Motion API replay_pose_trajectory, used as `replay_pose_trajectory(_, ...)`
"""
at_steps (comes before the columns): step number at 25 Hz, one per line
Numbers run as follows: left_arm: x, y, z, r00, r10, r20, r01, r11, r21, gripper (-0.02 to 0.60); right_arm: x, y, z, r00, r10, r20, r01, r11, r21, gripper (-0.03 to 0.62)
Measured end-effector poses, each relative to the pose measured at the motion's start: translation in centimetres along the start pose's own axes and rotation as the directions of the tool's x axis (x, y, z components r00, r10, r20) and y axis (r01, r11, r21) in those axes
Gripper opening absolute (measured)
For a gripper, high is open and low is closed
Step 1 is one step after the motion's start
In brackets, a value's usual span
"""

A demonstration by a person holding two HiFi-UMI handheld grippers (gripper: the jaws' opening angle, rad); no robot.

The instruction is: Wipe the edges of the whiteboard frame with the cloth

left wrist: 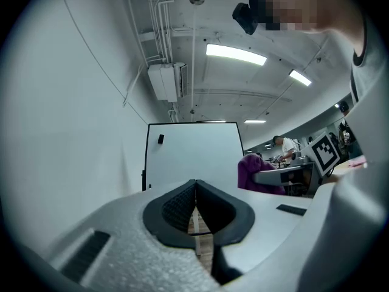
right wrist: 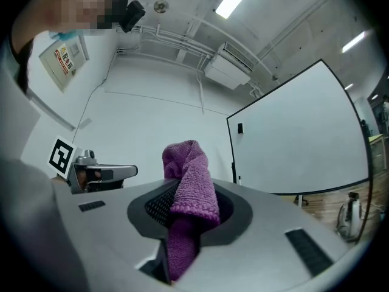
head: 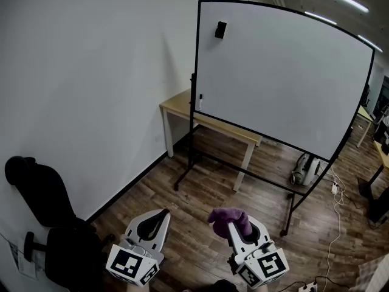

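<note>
My right gripper (head: pixel 242 230): jaws pinched on the purple cloth (head: pixel 229 218), which bunches above them. My left gripper (head: pixel 160 216): jaws pressed together, nothing between. Whiteboard (head: pixel 279 66): upright on its stand, well ahead of both.

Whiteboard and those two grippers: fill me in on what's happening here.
A person holds a gripper in each hand and stands back from the whiteboard. The right gripper is shut on a purple cloth; the left gripper is shut with nothing in it. The whiteboard stands on its own legs near the wall, in front of a wooden table. Neither gripper touches its black frame, so wiping has not begun.
</note>
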State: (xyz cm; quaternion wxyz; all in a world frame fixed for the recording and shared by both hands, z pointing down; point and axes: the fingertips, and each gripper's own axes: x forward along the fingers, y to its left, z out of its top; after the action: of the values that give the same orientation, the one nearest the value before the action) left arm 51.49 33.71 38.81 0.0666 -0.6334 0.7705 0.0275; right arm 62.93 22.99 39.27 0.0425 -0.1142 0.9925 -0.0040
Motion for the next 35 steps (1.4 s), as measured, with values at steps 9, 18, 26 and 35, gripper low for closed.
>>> replay_pose_trajectory(9,2.5,2.0,-0.6,1.000,0.009,0.007,-0.009,1.000,-0.004,0.017,3.3,-1.0,-0.1,0.999,0.036,-0.005,-0.036,0.999,-0.002,0.077)
replay_pose_trajectory(18,9.7,5.9,-0.7,0.999,0.037,0.036,-0.037,0.999,0.012,0.017,10.9,-5.6,0.0,0.995,0.102,0.022,-0.102,0.995,-0.012,0.077)
replay_pose_trajectory(26,17.4,8.2,-0.6,0.997,0.050,0.061,-0.051,0.999,0.013,0.017,16.3,-11.5,0.6,0.991,0.125,0.042,-0.124,0.992,-0.027,0.077)
replay_pose_trajectory(35,22.6,8.3,-2.1,0.998,0.049,0.047,-0.049,0.999,0.018,0.017,19.2,-16.4,-0.3,0.993,0.118,0.028,-0.117,0.992,-0.037,0.077)
